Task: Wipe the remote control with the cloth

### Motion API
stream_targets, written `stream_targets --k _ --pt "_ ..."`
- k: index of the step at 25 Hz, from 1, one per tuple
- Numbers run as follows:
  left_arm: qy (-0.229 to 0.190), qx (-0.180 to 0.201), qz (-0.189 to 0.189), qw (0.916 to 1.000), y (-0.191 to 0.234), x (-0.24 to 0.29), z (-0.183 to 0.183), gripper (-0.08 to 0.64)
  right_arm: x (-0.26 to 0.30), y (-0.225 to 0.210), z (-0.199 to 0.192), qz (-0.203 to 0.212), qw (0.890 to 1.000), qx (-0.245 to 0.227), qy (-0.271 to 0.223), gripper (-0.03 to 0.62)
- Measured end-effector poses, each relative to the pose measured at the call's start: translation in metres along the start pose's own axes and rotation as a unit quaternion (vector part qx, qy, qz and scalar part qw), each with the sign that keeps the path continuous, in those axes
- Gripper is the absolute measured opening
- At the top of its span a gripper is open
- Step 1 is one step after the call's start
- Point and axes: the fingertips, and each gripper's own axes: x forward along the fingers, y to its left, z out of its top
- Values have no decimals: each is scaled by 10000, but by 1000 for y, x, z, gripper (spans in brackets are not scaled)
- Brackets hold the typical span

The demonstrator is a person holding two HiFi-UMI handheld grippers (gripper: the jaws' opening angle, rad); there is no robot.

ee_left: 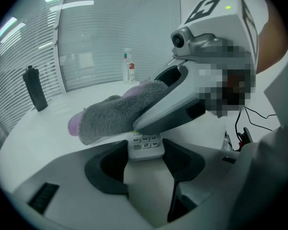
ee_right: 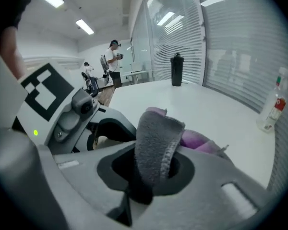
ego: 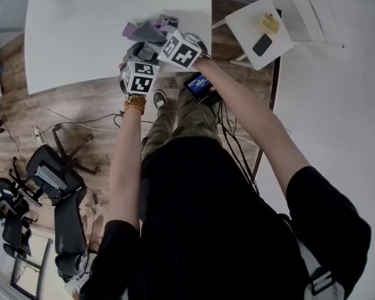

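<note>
The left gripper (ee_left: 145,163) was found clamped across the width of the remote control (ee_left: 145,145). Its jaws stood wide because the remote's body filled the gap between them. The keypad end projected forward of the jaws with the button face up, which left that face free for wiping.

The right gripper (ee_right: 151,171) had its jaws drawn close together on a fold of the grey cloth (ee_right: 157,140). The bulk of the cloth, with a purple part showing, stood out ahead of the jaws to serve as a wiping pad.

In the left gripper view the cloth lay over the far part of the remote and hid all but the nearest rows of buttons. Contact appeared to be made, though its firmness could not be judged. In my assessment, a wiping stroke was in hand.

Both grippers were held close together, angled downward, at the near edge of the white table (ego: 81,30). A black bottle (ee_right: 176,70) and a spray bottle (ee_right: 273,104) stood on the table well apart from the work.
</note>
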Motion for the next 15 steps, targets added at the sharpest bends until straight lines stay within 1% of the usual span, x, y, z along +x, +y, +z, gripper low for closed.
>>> stream_targets --k 2,3,4,5,6,7,8,9,10,11,13,15 --pt "4 -1 -2 10000 1 2 0 238 0 0 -1 275 9990 344 -41 60" --pt "8 -3 4 10000 2 2 0 238 1 2 -1 482 9978 456 -49 60" --pt "9 -5 11 10000 3 2 0 238 0 7 0 747 9952 622 -92 60" --pt "3 -5 13 10000 3 1 1 238 -3 13 4 1064 9899 916 -205 60" --pt "-10 -5 4 10000 3 1 2 238 -7 19 9 1385 9801 1356 -418 60" --pt "-26 -7 -12 10000 2 1 2 238 -13 23 15 1628 9660 1870 -735 61" --pt "-47 -7 -21 10000 1 1 2 238 -20 23 20 1714 9505 2337 -1120 61" --pt "-65 -7 -13 10000 1 1 2 238 -30 18 25 1617 9376 2676 -1523 63" --pt "-82 7 2 10000 1 2 2 238 -41 10 27 1369 9287 2877 -1896 63" --pt "-121 52 19 9999 1 2 3 238 -54 0 29 1034 9233 2969 -2206 63" --pt "-235 172 17 9996 -1 -1 1 240 -84 -16 29 345 9184 2951 -2614 67" --pt "-384 207 -5 9990 -3 -13 1 245 -115 -24 28 -166 9166 2815 -2834 69"
